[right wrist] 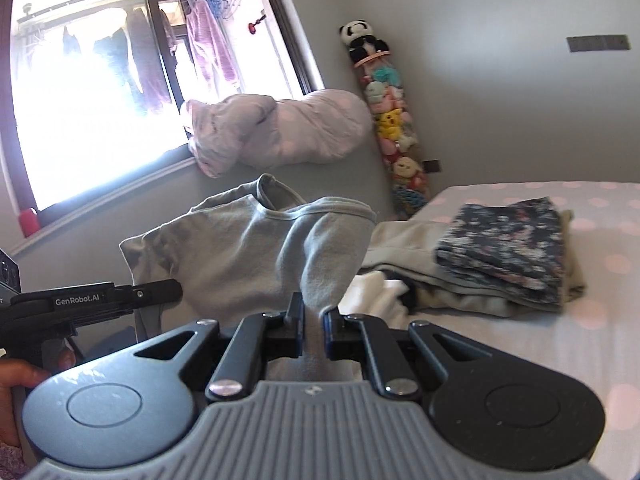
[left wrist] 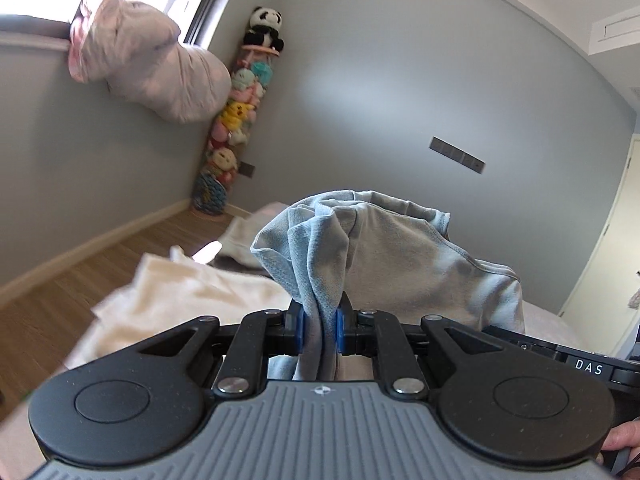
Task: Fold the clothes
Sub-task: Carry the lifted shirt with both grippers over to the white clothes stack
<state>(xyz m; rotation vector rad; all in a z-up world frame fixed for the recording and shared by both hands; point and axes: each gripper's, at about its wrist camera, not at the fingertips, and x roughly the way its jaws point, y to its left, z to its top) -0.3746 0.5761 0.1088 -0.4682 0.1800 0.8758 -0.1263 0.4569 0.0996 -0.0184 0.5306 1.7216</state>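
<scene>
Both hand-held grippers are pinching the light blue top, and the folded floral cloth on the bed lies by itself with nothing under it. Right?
Not quite. The floral cloth rests on a pile of other clothes, as the right wrist view shows. The rest holds: the left hand-held gripper and right hand-held gripper both pinch the blue top.

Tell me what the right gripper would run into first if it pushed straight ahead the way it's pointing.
The right gripper is already shut on the light blue garment, so it meets that first; beyond looks like the grey wall under the window, though depth is unclear.

My two wrist cameras look close along their fingers toward the plush-toy column, which both share.
</scene>
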